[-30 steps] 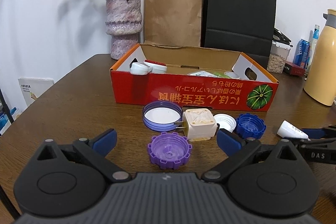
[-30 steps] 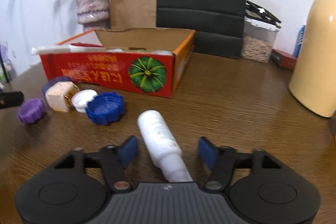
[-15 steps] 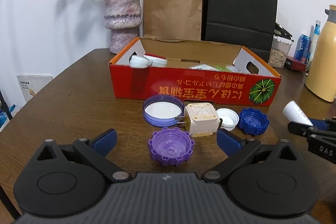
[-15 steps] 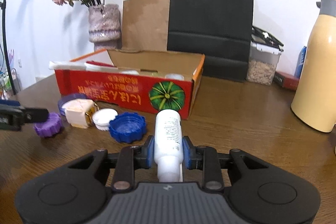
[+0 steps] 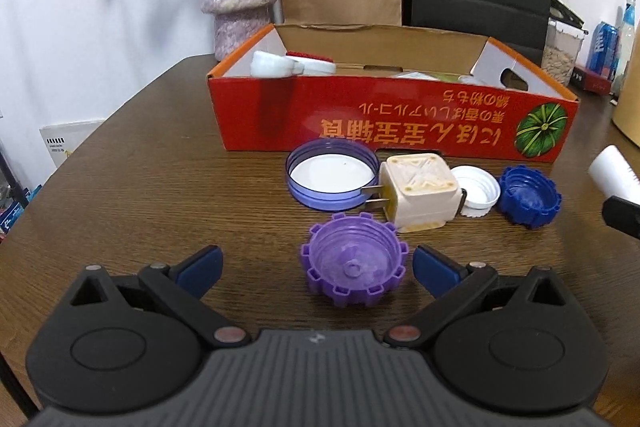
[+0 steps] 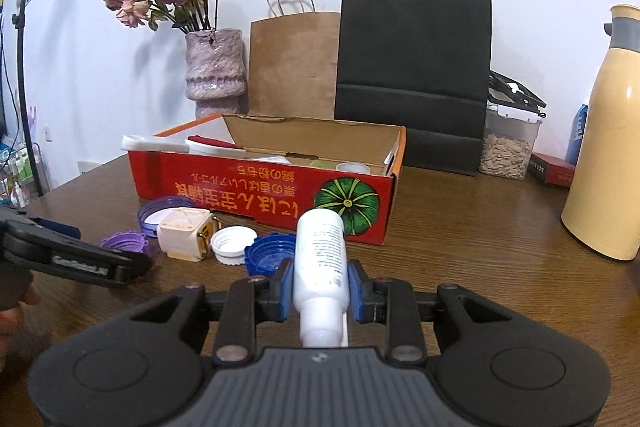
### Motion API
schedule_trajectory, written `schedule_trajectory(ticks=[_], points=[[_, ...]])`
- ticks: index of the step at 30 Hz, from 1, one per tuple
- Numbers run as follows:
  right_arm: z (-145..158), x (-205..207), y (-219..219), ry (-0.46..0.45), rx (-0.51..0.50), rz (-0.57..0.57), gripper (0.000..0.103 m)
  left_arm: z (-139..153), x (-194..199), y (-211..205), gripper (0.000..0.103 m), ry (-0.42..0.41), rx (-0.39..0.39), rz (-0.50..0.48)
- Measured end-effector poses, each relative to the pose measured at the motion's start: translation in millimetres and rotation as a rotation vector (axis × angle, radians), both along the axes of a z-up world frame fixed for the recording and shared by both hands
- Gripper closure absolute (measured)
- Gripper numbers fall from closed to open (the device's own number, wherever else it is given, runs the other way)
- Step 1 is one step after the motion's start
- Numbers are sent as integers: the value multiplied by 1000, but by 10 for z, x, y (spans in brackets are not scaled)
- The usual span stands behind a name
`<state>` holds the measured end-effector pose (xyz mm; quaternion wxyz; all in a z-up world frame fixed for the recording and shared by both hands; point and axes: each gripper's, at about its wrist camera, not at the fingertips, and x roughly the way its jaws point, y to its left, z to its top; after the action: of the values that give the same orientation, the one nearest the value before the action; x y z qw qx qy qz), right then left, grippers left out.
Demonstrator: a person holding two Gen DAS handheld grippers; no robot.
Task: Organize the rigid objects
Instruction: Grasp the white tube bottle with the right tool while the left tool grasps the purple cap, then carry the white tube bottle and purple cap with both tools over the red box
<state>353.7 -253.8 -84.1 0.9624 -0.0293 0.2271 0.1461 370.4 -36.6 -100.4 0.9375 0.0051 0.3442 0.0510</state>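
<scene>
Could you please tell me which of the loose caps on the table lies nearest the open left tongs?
The purple notched cap, lying between the left tongs; the others sit beside the red box.

Black ribbed gripper (image 5: 316,267) bodies, blue-padded fingers (image 5: 199,266), silver screws.

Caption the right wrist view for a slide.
Right gripper shut on a white bottle, held before the red cardboard box and loose caps.
</scene>
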Motion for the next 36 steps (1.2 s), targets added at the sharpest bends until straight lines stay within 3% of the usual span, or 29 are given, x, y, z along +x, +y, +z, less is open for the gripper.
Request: schedule_trajectory(ticks=[9, 10, 14, 32, 36], points=[[12, -66, 84, -13, 0, 8, 76, -27, 50, -24, 3, -5, 16, -8], [14, -69, 93, -14, 2, 7, 76, -24, 41, -28, 6, -8, 12, -18], [16, -82, 111, -15, 4, 5, 76, -2, 6, -32, 48, -21, -45, -67], [87, -163, 213, -49, 39, -8, 76, 180, -178, -91, 48, -129, -36, -82], [112, -178, 232, -61, 51, -14, 76, 227, -207, -76, 48, -141, -64, -90]])
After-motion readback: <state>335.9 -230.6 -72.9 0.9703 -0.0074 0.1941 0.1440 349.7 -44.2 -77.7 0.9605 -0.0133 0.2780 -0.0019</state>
